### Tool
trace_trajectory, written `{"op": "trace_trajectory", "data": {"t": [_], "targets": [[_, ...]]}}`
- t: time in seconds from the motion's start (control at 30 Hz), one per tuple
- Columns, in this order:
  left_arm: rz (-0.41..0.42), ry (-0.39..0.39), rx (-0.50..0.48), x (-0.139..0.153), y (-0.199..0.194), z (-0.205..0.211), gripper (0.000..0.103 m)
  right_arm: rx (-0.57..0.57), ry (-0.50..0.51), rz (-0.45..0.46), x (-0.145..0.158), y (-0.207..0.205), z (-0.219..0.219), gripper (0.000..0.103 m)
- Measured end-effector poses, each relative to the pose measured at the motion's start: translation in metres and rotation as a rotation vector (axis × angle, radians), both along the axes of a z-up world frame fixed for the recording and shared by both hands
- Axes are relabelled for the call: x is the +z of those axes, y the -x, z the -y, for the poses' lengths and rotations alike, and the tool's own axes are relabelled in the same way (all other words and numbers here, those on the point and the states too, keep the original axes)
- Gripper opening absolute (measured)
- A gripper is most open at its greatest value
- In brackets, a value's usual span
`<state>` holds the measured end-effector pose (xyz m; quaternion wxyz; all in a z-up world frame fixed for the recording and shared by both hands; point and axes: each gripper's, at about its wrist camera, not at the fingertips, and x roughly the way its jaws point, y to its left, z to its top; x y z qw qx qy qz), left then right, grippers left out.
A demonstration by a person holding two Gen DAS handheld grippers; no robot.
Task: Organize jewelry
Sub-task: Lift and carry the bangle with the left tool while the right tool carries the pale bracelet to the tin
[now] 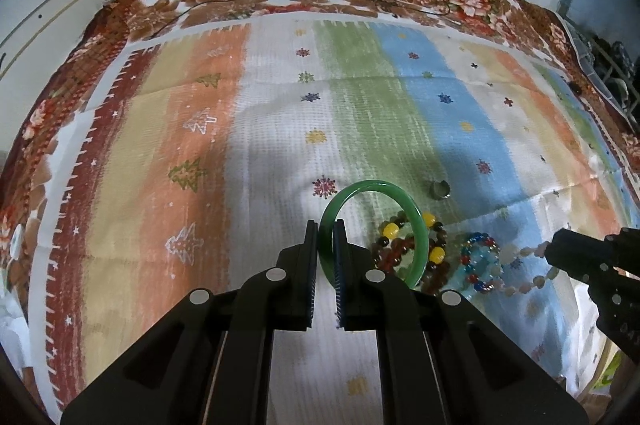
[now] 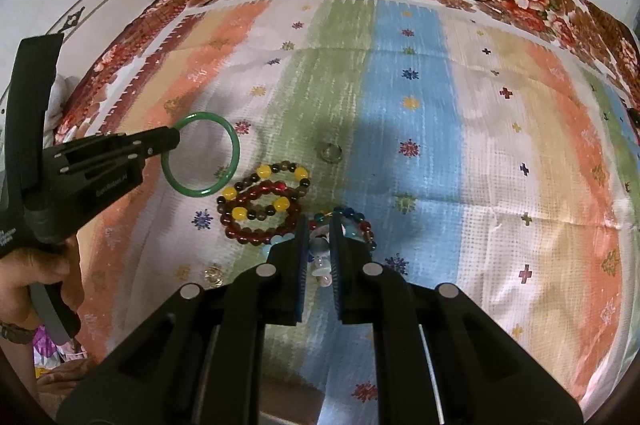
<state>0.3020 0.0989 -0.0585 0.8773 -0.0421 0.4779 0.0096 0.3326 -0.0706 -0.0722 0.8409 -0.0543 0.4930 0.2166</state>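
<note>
The left gripper (image 1: 325,231) was clamped on the rim of the green bangle (image 1: 416,225), holding it upright above the striped cloth (image 1: 200,145); the right gripper (image 2: 320,225) was closed on a pale bead strand (image 2: 322,265) (beside the red-and-yellow bracelets (image 2: 264,201)); a silver ring (image 2: 331,151) lay near.

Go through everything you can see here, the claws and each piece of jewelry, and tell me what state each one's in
Left claw: shut on the bangle.
Bangle: green, gripped at its rim, whole.
Right claw: shut on the pale necklace.
Pale necklace: strung out from the right claw.
Yellow-and-brown bracelet: lying flat, overlapping the red one.
Red bracelet: lying flat.
Multicolor bracelet: lying on the cloth.
Ring: lying apart, alone.
</note>
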Motion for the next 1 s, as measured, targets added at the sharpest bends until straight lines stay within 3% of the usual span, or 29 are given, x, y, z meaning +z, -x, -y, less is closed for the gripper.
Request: {"op": "trace_trajectory", "data": {"t": [1.0], "targets": [[0.077,0.051,-0.047,0.042,0.084,0.033,0.007,0.067,-0.053,0.079,0.043,0.077,0.003,0.011]]}}
